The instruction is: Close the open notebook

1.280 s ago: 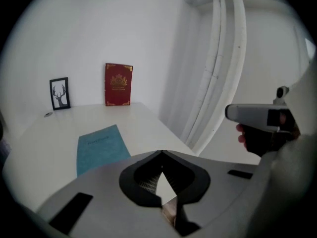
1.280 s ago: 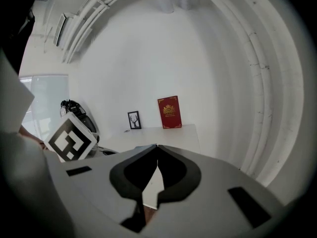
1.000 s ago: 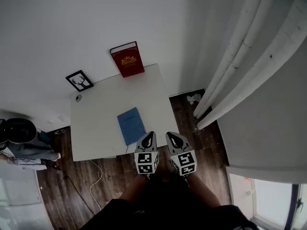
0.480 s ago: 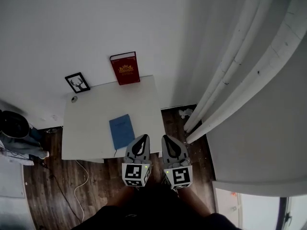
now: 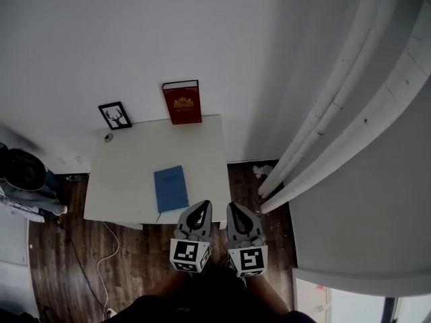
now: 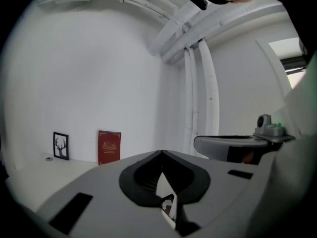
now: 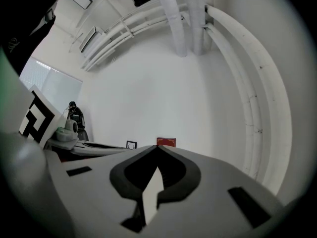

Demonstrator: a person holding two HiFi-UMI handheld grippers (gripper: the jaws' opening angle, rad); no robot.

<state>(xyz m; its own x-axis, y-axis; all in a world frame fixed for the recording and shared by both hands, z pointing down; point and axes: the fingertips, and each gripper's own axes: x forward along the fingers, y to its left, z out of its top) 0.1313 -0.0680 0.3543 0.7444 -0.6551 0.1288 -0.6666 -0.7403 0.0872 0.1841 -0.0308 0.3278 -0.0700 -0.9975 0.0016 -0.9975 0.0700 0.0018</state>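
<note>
The blue notebook (image 5: 171,188) lies flat with its cover shut, near the front edge of the white tabletop (image 5: 128,167). The closing looks done, so the next move seems only to keep clear. The left tongs (image 5: 199,210) and right tongs (image 5: 237,212) hang side by side just off that edge, both closed tight and empty. A red book (image 5: 182,102) and a framed deer picture (image 5: 115,115) lean at the back edge, well apart, blocking nothing.

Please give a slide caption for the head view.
Closed notebook on table; left gripper and right gripper shut, off it.
</note>
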